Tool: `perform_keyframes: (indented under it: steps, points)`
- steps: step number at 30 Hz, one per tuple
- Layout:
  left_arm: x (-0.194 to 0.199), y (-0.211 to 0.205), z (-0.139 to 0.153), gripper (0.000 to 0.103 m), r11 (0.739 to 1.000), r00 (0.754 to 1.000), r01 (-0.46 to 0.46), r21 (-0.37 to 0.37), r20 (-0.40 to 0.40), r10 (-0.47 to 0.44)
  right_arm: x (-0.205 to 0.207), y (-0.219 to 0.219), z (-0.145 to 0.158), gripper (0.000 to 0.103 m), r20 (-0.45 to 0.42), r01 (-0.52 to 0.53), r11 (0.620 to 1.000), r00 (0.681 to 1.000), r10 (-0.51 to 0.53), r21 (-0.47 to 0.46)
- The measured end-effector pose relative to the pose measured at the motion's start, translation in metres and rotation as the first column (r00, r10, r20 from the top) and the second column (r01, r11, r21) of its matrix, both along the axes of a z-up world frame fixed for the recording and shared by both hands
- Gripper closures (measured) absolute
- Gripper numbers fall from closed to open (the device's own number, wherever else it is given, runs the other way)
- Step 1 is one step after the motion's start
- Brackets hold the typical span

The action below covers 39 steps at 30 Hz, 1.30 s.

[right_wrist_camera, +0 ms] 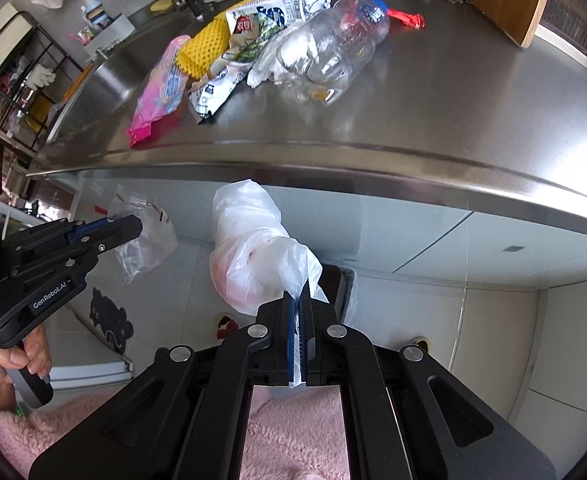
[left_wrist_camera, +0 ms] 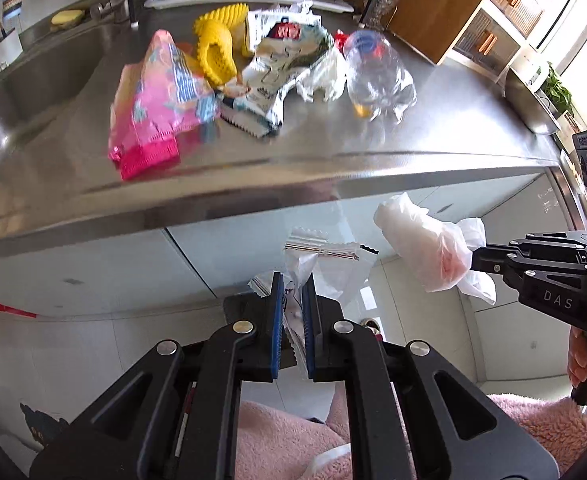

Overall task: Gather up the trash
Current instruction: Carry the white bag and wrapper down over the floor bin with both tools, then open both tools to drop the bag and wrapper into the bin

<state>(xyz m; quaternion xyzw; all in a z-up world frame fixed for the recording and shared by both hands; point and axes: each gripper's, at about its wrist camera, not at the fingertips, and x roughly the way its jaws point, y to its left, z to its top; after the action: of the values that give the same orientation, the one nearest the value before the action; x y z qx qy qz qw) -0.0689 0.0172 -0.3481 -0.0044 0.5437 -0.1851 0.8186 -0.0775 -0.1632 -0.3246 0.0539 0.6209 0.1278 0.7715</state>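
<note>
My left gripper (left_wrist_camera: 293,304) is clamped on a clear wrapper (left_wrist_camera: 325,264) and my right gripper (right_wrist_camera: 300,316) is pinched tight on a white bag (right_wrist_camera: 253,248), both below the worktop (right_wrist_camera: 433,120) edge. I see no bin. Left on top: pink packet (left_wrist_camera: 157,100), yellow net (left_wrist_camera: 217,48), printed pouch (left_wrist_camera: 281,64), bottle (left_wrist_camera: 377,72).

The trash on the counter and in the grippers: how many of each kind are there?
Printed snack wrappers: 2, pink wrapper, white printed wrapper
Yellow foam nets: 1
Clear bottles: 1
Crumpled white plastic: 1
Held in grippers: 2, clear wrapper, white bag
Total: 7
</note>
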Motion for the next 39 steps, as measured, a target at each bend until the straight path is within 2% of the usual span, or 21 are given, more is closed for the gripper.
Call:
perform_keyframes:
  steps: [3,8,15,16,19,23,28,34,37,39]
  points:
    - [-0.002,0.000,-0.030,0.095,1.000,0.999,0.001,-0.003,-0.047,-0.002,-0.001,0.005,-0.030,0.100,-0.036,0.014,1.000,0.999,-0.014,0.020]
    - [-0.001,0.000,-0.076,0.095,1.000,0.995,0.004,0.031,-0.102,-0.001,0.003,0.005,-0.075,0.100,-0.097,0.096,0.993,0.991,-0.090,0.068]
    - [0.013,-0.006,-0.150,0.095,0.999,0.985,0.015,0.036,-0.173,-0.008,0.000,0.009,-0.163,0.100,-0.225,0.215,0.975,0.954,-0.197,0.059]
    - [0.015,-0.008,-0.161,0.095,0.999,0.981,0.017,0.031,-0.192,-0.011,0.000,0.009,-0.163,0.100,-0.225,0.215,0.975,0.954,-0.197,0.059]
    - [0.015,-0.004,-0.191,0.095,1.000,0.968,0.024,0.016,-0.250,-0.019,-0.002,0.013,-0.190,0.100,-0.242,0.229,0.973,0.947,-0.213,0.038]
    - [0.013,-0.007,-0.224,0.095,0.998,0.952,0.045,0.037,-0.303,-0.032,-0.004,0.019,-0.212,0.100,-0.289,0.233,0.972,0.932,-0.216,0.024]
    - [0.012,-0.006,-0.246,0.095,0.998,0.939,0.041,0.046,-0.344,-0.022,0.000,0.030,-0.230,0.100,-0.327,0.225,0.974,0.921,-0.211,0.006]
    - [0.014,-0.006,-0.254,0.089,0.998,0.928,0.025,0.051,-0.371,-0.005,0.017,0.037,-0.237,0.096,-0.358,0.233,0.972,0.909,-0.211,0.017]
    - [0.014,-0.003,-0.250,0.070,0.999,0.929,0.015,0.048,-0.369,0.004,0.020,0.035,-0.239,0.093,-0.358,0.251,0.968,0.906,-0.224,0.029]
    - [0.016,-0.004,-0.249,0.061,0.999,0.933,0.007,0.047,-0.360,0.011,0.022,0.034,-0.239,0.073,-0.351,0.258,0.966,0.907,-0.232,0.029]
